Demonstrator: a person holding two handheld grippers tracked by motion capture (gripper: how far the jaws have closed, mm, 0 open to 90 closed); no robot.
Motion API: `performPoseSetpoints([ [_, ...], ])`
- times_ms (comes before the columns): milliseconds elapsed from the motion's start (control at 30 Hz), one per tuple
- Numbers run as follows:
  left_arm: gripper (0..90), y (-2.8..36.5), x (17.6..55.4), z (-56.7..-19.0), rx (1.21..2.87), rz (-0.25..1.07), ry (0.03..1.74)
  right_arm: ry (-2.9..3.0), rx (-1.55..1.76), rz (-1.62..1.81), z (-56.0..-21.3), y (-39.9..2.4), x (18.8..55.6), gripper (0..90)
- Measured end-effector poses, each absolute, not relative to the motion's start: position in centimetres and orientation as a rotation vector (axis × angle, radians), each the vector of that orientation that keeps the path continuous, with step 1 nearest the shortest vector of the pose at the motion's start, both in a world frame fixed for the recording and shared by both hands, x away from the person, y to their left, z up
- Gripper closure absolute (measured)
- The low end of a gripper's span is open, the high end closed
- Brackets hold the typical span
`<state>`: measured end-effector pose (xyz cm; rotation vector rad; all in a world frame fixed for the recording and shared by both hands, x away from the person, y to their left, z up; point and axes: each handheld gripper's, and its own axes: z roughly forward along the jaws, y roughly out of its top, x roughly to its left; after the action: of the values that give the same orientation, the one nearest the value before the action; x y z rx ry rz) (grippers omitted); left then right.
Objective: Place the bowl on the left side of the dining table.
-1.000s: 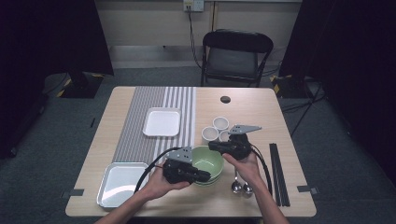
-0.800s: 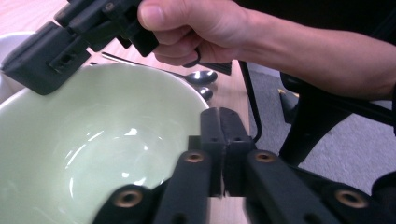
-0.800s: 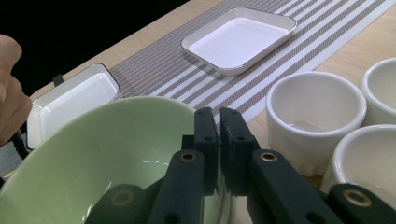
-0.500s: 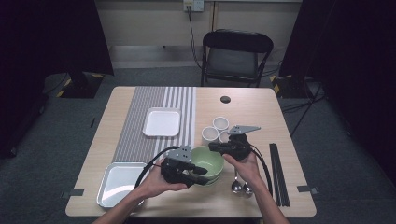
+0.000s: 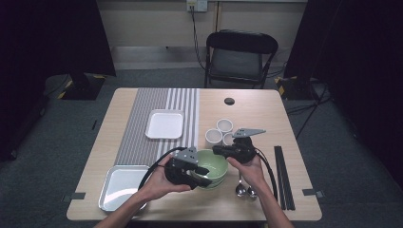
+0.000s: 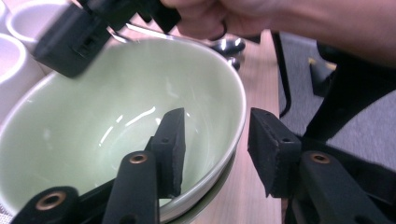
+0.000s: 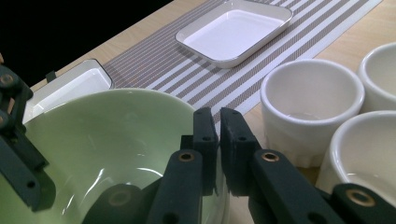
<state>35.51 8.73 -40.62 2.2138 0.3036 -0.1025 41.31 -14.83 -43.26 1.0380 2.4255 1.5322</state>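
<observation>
High view, lower centre: right gripper [image 5: 219,151] clamps green bowl [image 5: 215,164] rim — left gripper [image 5: 203,176] jaws just opened, straddling rim, pads clear.

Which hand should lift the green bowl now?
Probably the right. The right gripper is pinched shut on the green bowl rim. The left gripper has just been opening; its pads straddle the near rim without pressing it.

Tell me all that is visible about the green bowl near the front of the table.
The green bowl is pale, glossy, ceramic-looking, round, deep, empty and upright. A second green rim under it suggests it sits nested in another bowl. The right gripper is clamped on its rim. The left gripper straddles the opposite rim; its jaws have just been opening, pads apart from the wall. White cups stand beyond it, spoons to its right.
</observation>
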Motion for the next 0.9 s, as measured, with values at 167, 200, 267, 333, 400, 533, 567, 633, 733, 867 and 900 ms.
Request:
performPoseSetpoints([
  [167,70.4,8.4,35.6,-40.9,2.208,-0.136,0.291,2.414,1.024,1.547,-43.0,-14.8,41.2,86.5],
  [200,71.5,8.3,35.6,-40.9,2.202,-0.143,0.283,2.415,1.024,1.549,-43.0,-14.9,41.2,86.6],
  [267,75.5,8.0,35.5,-40.8,2.188,-0.143,0.272,2.418,1.028,1.554,-43.0,-14.9,41.3,86.7],
  [333,79.3,7.8,35.6,-40.7,2.184,-0.160,0.270,2.420,1.029,1.555,-43.0,-14.9,41.3,86.8],
  [400,79.9,7.8,35.8,-40.6,2.189,-0.171,0.257,2.428,1.030,1.563,-43.0,-15.0,41.4,86.9],
  [533,79.9,7.7,36.0,-40.6,2.181,-0.179,0.264,2.434,1.034,1.566,-43.2,-15.0,41.5,86.8],
  [567,79.9,7.7,36.0,-40.5,2.184,-0.183,0.268,2.436,1.033,1.563,-43.2,-15.0,41.5,86.8],
  [633,79.1,7.5,36.1,-40.2,2.214,-0.171,0.269,2.440,1.031,1.550,-43.2,-15.0,41.5,86.7],
  [733,69.8,7.1,35.9,-40.1,2.285,-0.156,0.274,2.442,1.033,1.541,-43.3,-15.0,41.5,86.6],
  [867,75.3,7.3,36.2,-40.0,2.287,-0.170,0.277,2.438,1.032,1.547,-43.4,-15.0,41.5,86.6],
  [900,76.0,7.2,36.3,-40.1,2.287,-0.170,0.261,2.438,1.032,1.546,-43.4,-15.0,41.5,86.6],
])
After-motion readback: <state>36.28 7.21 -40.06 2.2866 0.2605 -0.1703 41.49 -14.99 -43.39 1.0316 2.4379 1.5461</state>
